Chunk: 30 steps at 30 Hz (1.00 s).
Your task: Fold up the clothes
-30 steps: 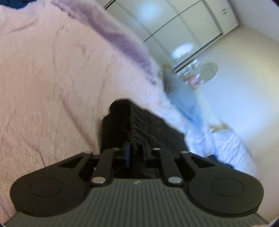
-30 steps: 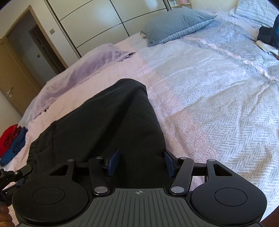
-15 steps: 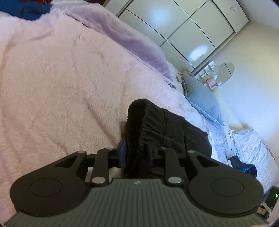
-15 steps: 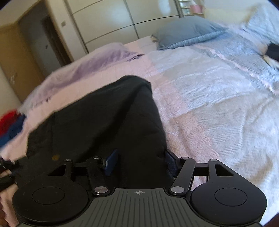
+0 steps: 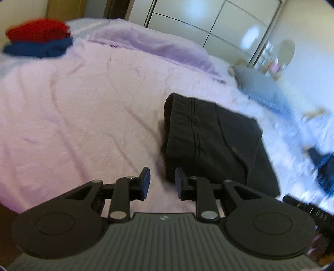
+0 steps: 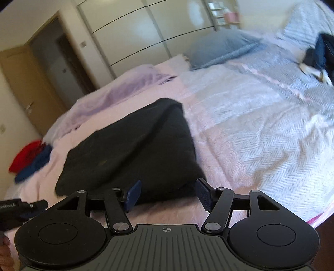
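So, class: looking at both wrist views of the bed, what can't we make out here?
- Black garment: its type; folded, the shape is hidden in both views.
- Red and blue clothes: blurred in the left view, small in the right; pieces uncountable.
- Dark clothes: cut off by the right view's edge.
- Shelf items: blurred.

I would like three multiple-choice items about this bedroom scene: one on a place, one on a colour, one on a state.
1. Where does the folded black garment lie?
A. on the pink bedspread
B. on the floor
C. on the blue pillow

2. What colour lies on top of the far clothes pile?
A. green
B. red
C. white

3. How is the left gripper?
A. shut on the garment
B. open, holding nothing
C. out of view

Key: 1 A, bedspread surrounds it; 2 B, red lies over blue; 3 B, bedspread shows between its jaws.
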Available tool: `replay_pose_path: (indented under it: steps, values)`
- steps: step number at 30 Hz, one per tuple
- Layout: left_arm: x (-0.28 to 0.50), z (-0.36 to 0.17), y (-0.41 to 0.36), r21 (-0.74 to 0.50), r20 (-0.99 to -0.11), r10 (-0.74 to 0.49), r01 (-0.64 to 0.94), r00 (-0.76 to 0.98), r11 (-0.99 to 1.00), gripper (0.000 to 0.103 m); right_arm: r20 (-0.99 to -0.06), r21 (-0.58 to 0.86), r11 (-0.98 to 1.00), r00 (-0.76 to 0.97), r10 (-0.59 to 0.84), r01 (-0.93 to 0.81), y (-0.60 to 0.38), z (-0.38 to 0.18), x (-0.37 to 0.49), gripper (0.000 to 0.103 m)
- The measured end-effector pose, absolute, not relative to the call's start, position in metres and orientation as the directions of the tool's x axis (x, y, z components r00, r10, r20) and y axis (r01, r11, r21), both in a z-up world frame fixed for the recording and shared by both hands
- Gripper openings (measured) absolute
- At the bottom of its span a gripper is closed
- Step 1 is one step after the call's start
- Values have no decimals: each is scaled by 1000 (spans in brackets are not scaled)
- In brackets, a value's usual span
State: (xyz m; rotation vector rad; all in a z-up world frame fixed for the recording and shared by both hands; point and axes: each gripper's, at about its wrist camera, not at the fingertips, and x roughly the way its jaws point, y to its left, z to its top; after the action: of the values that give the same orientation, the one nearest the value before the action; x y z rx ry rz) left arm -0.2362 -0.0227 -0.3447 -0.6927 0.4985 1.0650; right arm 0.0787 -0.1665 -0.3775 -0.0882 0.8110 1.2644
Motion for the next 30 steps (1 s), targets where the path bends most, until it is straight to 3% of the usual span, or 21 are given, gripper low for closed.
replay_pose_path:
  steps: [6,13,17,23,30]
  values:
    - [-236,-318,-70,-226,-615,669,-906,417,358,25,-594,364,291,20,804,-885,-183,-378,63,62]
    - [-240,-329,-67,-222,-648,638,-904,416,364,25,-620,367,308,16,784,-878,-193,-383,50,62]
    - [-246,-340,-39,-268,-642,609,-881,466,391,25,-631,373,320,15,775,-871,-187,-383,40,62]
    - [-259,-354,34,-361,-593,567,-818,572,448,24,-520,473,375,91,849,-797,-170,-381,52,62]
    - [-245,-346,146,-336,-678,440,-780,589,527,24,-632,338,509,210,746,-791,-98,-370,48,62]
